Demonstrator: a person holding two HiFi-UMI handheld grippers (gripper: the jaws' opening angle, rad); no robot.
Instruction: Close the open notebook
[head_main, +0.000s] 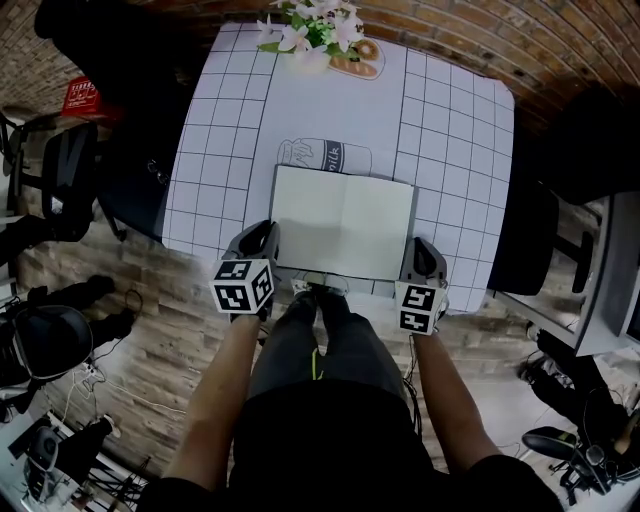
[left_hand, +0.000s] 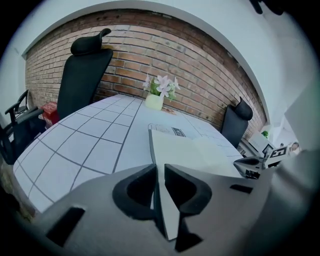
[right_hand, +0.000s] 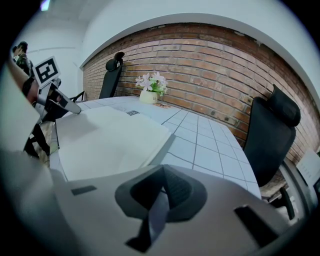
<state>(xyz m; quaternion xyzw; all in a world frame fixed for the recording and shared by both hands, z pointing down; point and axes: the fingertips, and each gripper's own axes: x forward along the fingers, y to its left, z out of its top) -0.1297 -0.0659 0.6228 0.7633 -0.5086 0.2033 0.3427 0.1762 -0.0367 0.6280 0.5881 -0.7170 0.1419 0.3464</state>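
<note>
A brick wall (right_hand: 210, 55) backs a table (head_main: 230, 150) under a white, grid-lined cloth, with a black chair (left_hand: 82, 75) beside it. At the far edge a pale pot (left_hand: 154, 102) holds white and pink flowers (left_hand: 162, 86). The notebook (head_main: 342, 222) lies open and flat near the front edge, its blank pages up. The left gripper (left_hand: 160, 182) has its jaws pinched on the notebook's left edge. The right gripper (right_hand: 160, 176) sits at the right edge, jaws drawn to a slit around a thin grey strip; whether that is the cover I cannot tell.
</note>
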